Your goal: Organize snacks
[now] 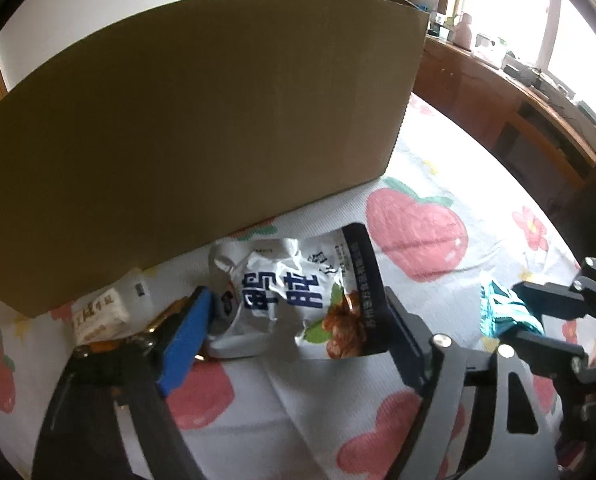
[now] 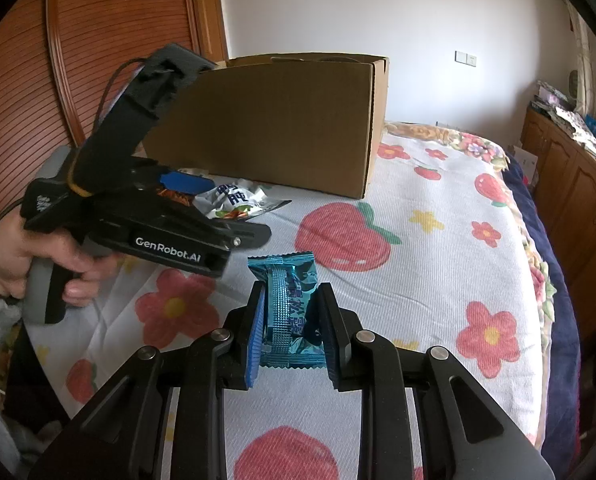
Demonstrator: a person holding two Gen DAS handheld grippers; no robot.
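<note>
My left gripper (image 1: 293, 320) has its fingers open around the crinkly white snack bag (image 1: 293, 300) on the bed (image 1: 438, 184), beside the brown cardboard box (image 1: 201, 128). I should squeeze gently mid-bag. My right gripper (image 2: 293, 332) pinches the shiny blue snack packet (image 2: 287, 312).

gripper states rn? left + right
Left tongs: open around the white snack pouch, not clamped.
Right tongs: shut on the blue snack packet.
</note>
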